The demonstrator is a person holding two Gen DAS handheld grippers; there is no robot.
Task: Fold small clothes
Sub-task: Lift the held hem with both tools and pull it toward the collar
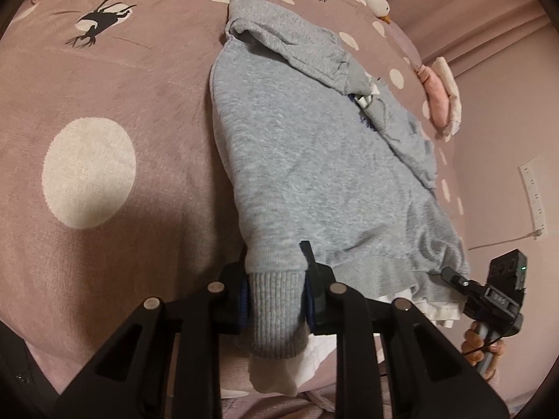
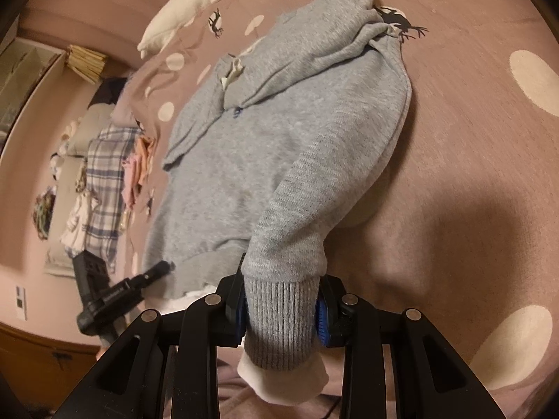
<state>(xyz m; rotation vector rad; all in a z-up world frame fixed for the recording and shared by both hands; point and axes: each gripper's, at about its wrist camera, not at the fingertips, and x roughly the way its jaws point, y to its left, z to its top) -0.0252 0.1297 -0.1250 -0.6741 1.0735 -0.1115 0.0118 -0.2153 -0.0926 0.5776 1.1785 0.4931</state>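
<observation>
Between the pads at 6 o'clock in the left wrist view, the left gripper (image 1: 276,300) was pinched on a ribbed grey cuff (image 1: 276,309), white inner lining hanging out below it. Same story in the right wrist view: the right gripper (image 2: 282,310) was clamped on the other ribbed cuff (image 2: 281,317), white lining poking out underneath, blue pads pressed against the knit both sides.

Each sleeve ran up from its cuff toward 12 o'clock into the grey sweatshirt (image 1: 300,146), which lay flat on the mauve dotted bedspread (image 1: 104,122). Garment's long axis ran near to far, hem w/ white underlayer (image 1: 433,309) closest to the tools, shoulders and collar end far off at approx 12 o'clock. Hence the body lay straight ahead of both grippers, each equally near its own sleeve; neither had the edge. From the left wrist, the other gripper showed at 4 o'clock, just beside the hem corner, so the two stood side by side along the hem edge w/ the body spread between them.

Judgement: next move prob turns on that axis, i.e. carrying both cuffs fwd along it or inward across the chest, so sleeves land on the body and not off the sides.

Farther up, a bunched fold of grey fabric (image 1: 290,45) sat across the far end, by a deer print (image 1: 97,22) on the bedspread. Beyond, at 1 o'clock, a white plush toy (image 1: 370,0); at 3 o'clock, a pink folded item (image 1: 438,94) near the bed's edge.
</observation>
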